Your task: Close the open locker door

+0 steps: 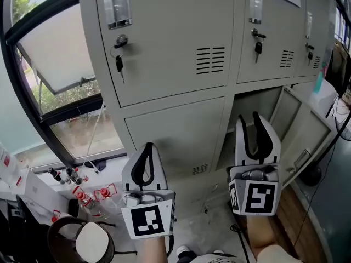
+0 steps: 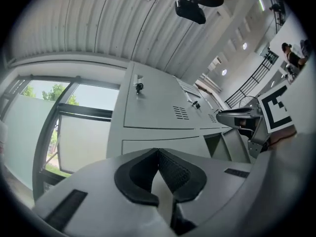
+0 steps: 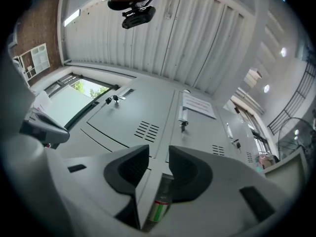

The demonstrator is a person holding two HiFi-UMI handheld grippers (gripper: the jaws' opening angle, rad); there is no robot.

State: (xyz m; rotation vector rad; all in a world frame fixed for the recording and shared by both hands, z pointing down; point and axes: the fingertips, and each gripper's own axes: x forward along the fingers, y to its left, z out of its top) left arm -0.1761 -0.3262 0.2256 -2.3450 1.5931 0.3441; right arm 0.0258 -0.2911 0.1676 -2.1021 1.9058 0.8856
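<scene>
A bank of grey lockers [image 1: 175,43] fills the head view. One lower compartment [image 1: 258,104] stands open, its door [image 1: 307,133] swung out to the right. My right gripper [image 1: 248,116] hovers in front of that opening, open, with nothing between its fingers. In the right gripper view its jaws [image 3: 159,154] frame the compartment's left edge and a bottle [image 3: 158,210] inside. My left gripper [image 1: 148,146] is lower left, before the closed lower door [image 1: 175,130], shut and empty; its tips [image 2: 158,152] meet in the left gripper view. The open door [image 2: 232,144] shows there too.
Keys [image 1: 119,64] hang from the upper doors. A tilted-open window [image 1: 60,53] is at the left. Small bottles [image 1: 82,193] and a round dark bin [image 1: 82,243] sit at lower left. A white box [image 1: 323,95] and cables lie beyond the open door.
</scene>
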